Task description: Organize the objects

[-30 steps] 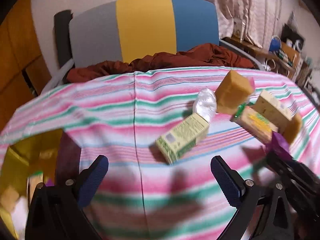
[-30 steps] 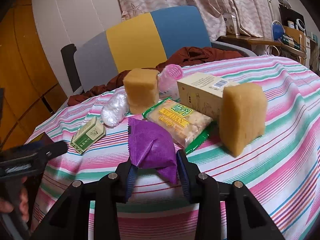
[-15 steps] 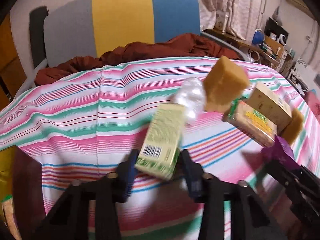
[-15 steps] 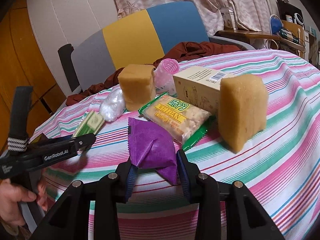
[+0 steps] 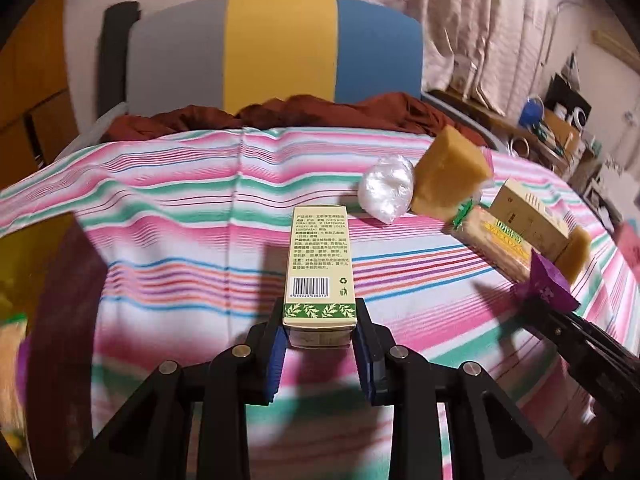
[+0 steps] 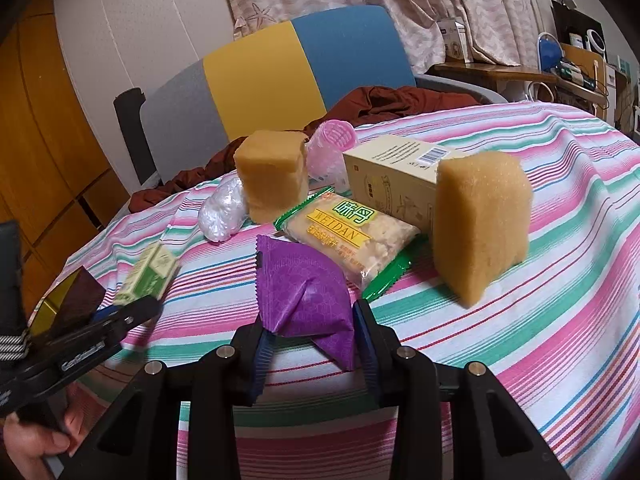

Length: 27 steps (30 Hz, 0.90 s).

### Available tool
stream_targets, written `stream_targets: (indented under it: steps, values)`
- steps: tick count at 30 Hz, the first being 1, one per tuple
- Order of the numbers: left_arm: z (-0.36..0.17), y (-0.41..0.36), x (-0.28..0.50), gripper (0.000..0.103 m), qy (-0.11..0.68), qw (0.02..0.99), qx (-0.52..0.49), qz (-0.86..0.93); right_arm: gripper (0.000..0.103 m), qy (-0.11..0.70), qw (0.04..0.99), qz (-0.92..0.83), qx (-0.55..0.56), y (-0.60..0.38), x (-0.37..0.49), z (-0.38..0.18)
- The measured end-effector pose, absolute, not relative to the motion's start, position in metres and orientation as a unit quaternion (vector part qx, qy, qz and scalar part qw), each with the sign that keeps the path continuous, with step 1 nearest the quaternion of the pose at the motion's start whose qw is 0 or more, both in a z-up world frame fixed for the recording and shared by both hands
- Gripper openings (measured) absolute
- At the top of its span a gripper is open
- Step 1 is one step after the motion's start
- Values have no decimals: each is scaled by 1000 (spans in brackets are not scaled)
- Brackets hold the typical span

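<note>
From the left wrist, our left claw (image 5: 319,334) has just closed and pinches a rectangular green-and-cream carton (image 5: 320,266) over the striped cloth tabletop (image 5: 180,208). From the right wrist, our right claw (image 6: 311,346) grips a crinkly purple packet (image 6: 304,292); a porous yellow sponge (image 6: 482,232) stands at two o'clock.

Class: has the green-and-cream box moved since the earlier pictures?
Yes. The green-and-cream box turned from lying slantwise beside the clear plastic wad to nearer the camera, gripped by the left tongs.
</note>
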<state>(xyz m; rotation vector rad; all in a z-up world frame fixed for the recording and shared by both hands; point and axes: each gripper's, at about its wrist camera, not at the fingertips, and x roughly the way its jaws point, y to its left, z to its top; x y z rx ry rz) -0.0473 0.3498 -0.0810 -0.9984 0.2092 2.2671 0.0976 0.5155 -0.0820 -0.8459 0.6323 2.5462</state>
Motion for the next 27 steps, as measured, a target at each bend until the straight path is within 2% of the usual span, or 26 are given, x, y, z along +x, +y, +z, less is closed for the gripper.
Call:
stream_targets:
  steps: [9,18,27]
  values:
    - [-72,321,-6,30,61,320,-339,883,38,182,196,923,-276,500,103,-68]
    - [-89,286,18,30,25,319,-361,876,38,126,191,931,-284,471,98,-63]
    - [-76,249,52,30,4,353,-341,872,38,102,168,932,-303,441,101,-69]
